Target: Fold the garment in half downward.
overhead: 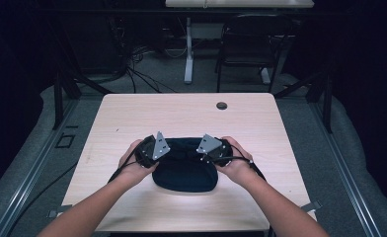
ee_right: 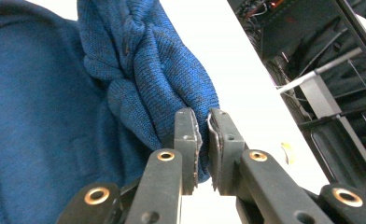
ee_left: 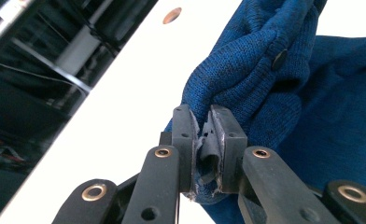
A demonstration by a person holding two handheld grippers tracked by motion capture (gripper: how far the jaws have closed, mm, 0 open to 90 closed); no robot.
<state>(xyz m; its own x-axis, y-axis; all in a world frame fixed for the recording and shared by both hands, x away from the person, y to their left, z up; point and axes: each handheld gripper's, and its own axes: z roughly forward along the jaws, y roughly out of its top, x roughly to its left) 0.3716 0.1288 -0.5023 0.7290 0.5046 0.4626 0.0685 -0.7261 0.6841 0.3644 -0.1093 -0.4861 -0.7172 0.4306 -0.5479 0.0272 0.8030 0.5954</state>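
A dark blue knitted garment lies bunched on the light wooden table, near its front edge. My left gripper sits at the garment's left upper corner, and my right gripper at its right upper corner. Seen from the left gripper, a fold of blue knit with a dark button is pinched between the closed jaws. From the right gripper, the jaws are likewise closed on a bunched edge of the knit.
A round cable hole sits in the table near its far edge. Behind the table stand a dark chair and a white desk leg, with cables on the floor. Bare tabletop lies beyond the garment.
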